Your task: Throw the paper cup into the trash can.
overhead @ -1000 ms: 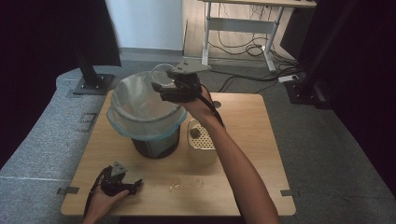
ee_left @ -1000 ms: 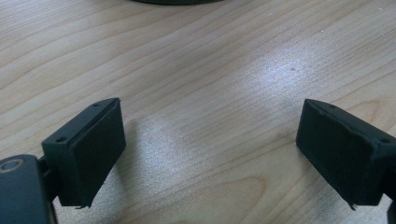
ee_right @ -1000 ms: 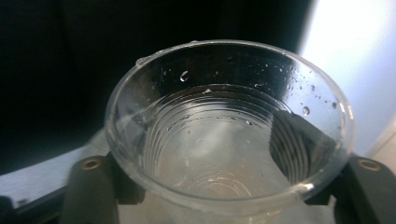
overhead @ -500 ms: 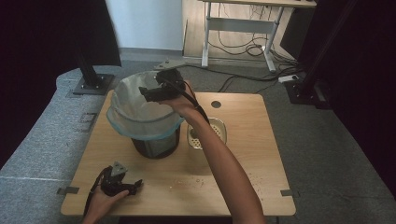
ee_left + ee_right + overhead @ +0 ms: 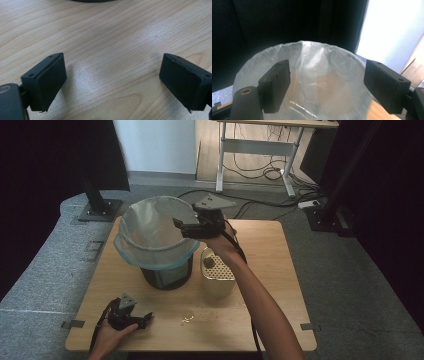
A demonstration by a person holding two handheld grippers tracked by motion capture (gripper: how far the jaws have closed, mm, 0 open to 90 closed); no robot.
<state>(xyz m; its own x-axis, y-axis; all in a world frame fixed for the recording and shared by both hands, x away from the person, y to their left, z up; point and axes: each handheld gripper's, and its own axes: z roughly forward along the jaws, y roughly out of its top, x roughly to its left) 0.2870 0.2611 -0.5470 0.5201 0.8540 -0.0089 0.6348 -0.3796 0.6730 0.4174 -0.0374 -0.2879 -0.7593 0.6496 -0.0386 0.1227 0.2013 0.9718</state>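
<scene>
While both grippers' fingers spread empty, right gripper (image 5: pixel 186 226) over bag-lined bin (image 5: pixel 156 236) rim, left gripper (image 5: pixel 131 318) near table (image 5: pixel 260 285) edge.

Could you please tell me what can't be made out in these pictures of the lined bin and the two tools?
- Bin: in the high view the bag liner covers its inside; contents unseen. The right tool view shows crumpled plastic, bottom unclear.
- Dark lump in the beige container: too small to identify.
- Specks on the table: too small.
- Right tool: its tips blend together in the high view.
- Left tool: the hand hides part.
</scene>
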